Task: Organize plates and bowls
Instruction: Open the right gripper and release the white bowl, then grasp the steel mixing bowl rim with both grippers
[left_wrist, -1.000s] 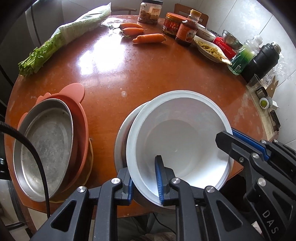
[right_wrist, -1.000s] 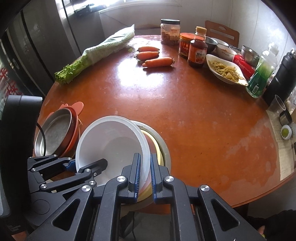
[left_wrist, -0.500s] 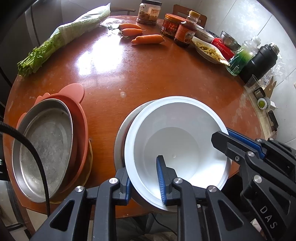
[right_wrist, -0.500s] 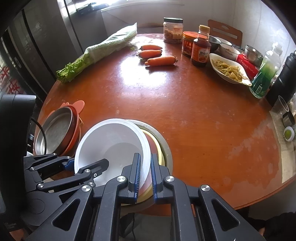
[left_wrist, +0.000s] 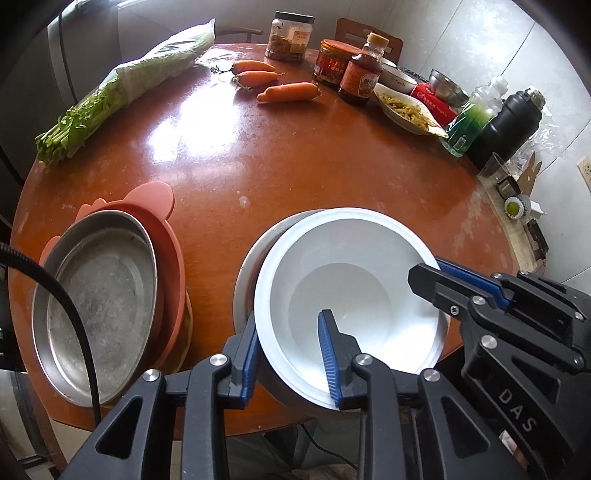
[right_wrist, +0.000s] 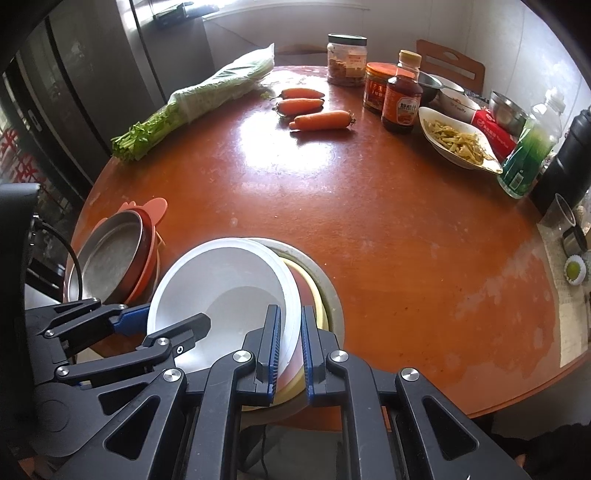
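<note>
A white bowl (left_wrist: 351, 288) (right_wrist: 221, 280) tops a stack of a yellow bowl (right_wrist: 316, 295) and a grey outer bowl (right_wrist: 330, 299) at the table's near edge. My left gripper (left_wrist: 290, 354) straddles the white bowl's near rim, one finger inside and one outside. Its jaws are opening and the pads stand off the rim. My right gripper (right_wrist: 290, 332) is shut on the bowl's opposite rim and shows in the left wrist view (left_wrist: 430, 269). To the left, a steel plate (left_wrist: 99, 288) lies on a pink eared plate (left_wrist: 162, 206).
On the round brown table (left_wrist: 295, 166) lie carrots (left_wrist: 288, 92) and bagged greens (left_wrist: 129, 92) at the back. Jars and a sauce bottle (left_wrist: 362, 77), a dish of food (left_wrist: 406, 107), a green bottle (left_wrist: 469, 125) and a black flask (left_wrist: 509, 125) line the far right.
My left gripper's fingers have spread apart around the white bowl's rim. The right gripper keeps its hold and has not moved.
</note>
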